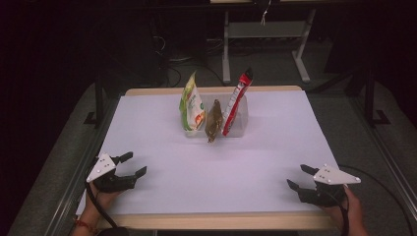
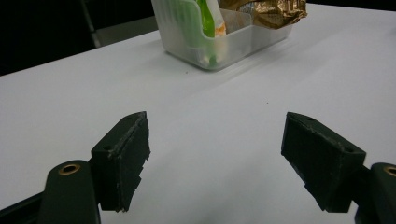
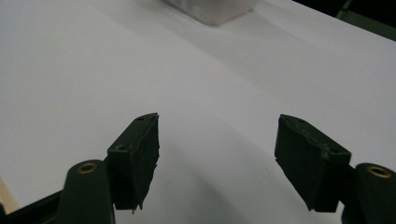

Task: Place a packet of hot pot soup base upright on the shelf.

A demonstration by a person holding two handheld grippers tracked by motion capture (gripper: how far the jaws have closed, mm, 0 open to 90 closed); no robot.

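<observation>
- Left gripper (image 1: 133, 164) rests at the near left of the table (image 1: 275, 147); jaws wide apart, nothing between them.
- Right gripper (image 1: 300, 177) at the near right; jaws also spread wide, empty.
- Clear bin (image 1: 238, 129) sits mid-table toward the far edge, well apart from both grippers.
- Three packets stand upright in it: green pouch (image 1: 191, 105) on the left, brown packet (image 1: 214, 120) in the middle, red packet (image 1: 235, 103) on the right.
- Left gripper view: the bin's corner (image 2: 224, 49) with the green pouch and crinkled brown foil (image 2: 266, 11) ahead.
- Judgement: start of the work; no reach begun, neither gripper committed.
- Next move likely calls for a long forward reach, then jaws closing across a thin packet top without tipping the bin.
</observation>
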